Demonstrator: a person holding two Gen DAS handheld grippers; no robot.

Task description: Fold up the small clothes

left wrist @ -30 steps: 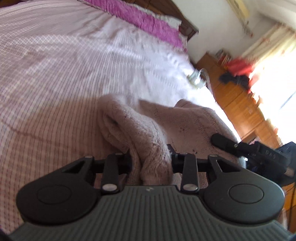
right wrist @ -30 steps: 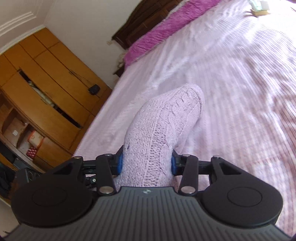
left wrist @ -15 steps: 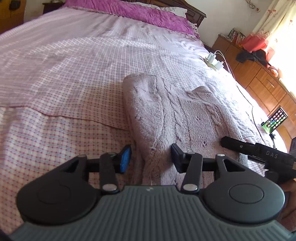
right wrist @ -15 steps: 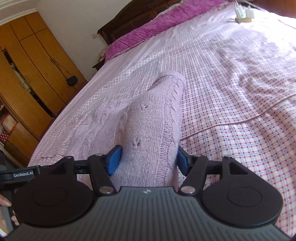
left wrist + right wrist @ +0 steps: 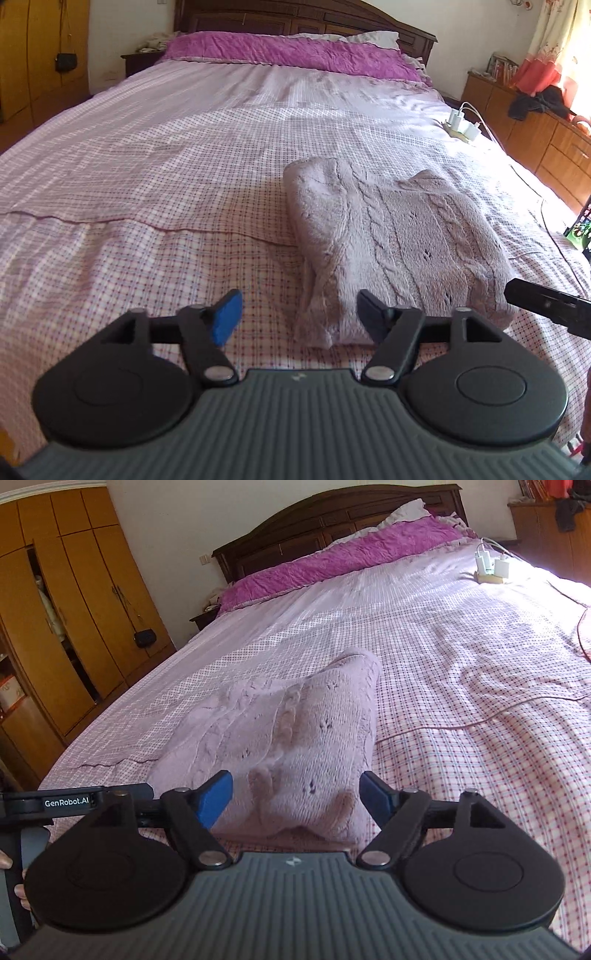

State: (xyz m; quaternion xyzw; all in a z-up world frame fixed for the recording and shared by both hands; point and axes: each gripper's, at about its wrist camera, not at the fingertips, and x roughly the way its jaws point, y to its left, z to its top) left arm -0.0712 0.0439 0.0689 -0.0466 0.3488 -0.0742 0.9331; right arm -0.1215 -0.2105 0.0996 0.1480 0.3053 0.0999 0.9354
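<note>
Both grippers released sweater since earlier frames, jaws now spread wide, empty
Bed (image 5: 155,155): checked pink-white cover, fills both views
Pillow (image 5: 295,51): purple, at headboard
Sweater (image 5: 391,236): lilac cable-knit, folded, lying flat on bed toward its foot end
Left gripper (image 5: 297,314): wide open, holding nothing, near sweater's left front corner
Right gripper (image 5: 295,797): wide open, holding nothing, sweater's near edge between fingers, untouched
Power strip (image 5: 460,127): white chargers plugged in, bed's right edge
</note>
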